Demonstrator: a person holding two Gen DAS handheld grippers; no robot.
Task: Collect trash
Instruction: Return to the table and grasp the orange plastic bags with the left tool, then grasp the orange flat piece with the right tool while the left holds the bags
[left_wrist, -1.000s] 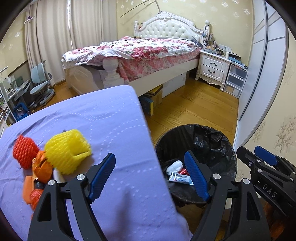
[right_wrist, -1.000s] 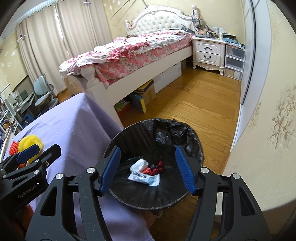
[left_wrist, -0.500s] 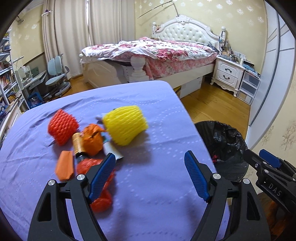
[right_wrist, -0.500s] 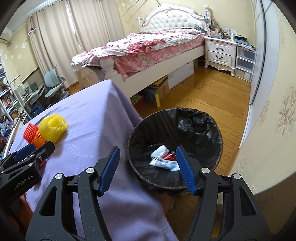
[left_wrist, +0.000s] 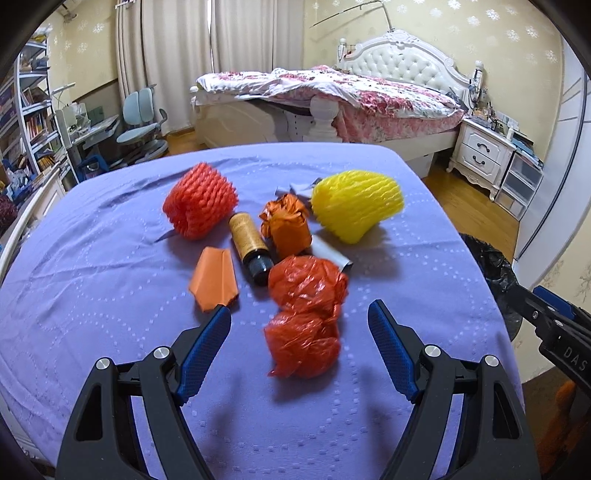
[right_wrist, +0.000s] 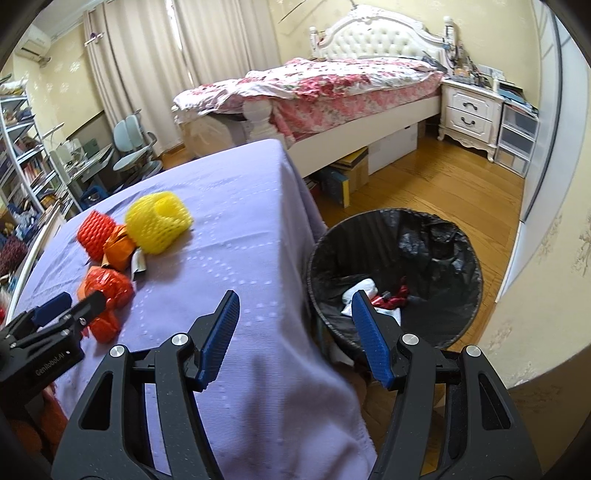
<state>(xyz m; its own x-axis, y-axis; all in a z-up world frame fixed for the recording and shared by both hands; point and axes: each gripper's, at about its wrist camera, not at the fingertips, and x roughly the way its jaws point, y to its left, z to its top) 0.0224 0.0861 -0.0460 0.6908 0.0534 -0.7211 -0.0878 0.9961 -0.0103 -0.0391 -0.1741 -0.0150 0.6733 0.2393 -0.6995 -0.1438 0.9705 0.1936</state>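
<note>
Red plastic bag wad (left_wrist: 306, 317) mid-surface (left_wrist: 110, 258), between closing pads of left tool (left_wrist: 299, 325), untouched. Right tool (right_wrist: 295, 317) part-open, empty, over surface edge. Lined bin (right_wrist: 395, 277) just beside edge, on floor.

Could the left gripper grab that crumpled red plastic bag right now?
Probably yes: the left gripper has its jaws apart and closing, the red plastic bag lies just ahead between them, and nothing covers it.

Bin (left_wrist: 491, 273) mostly behind the table edge (left view), grey wrapper (left_wrist: 330, 254) half under orange trash
</note>
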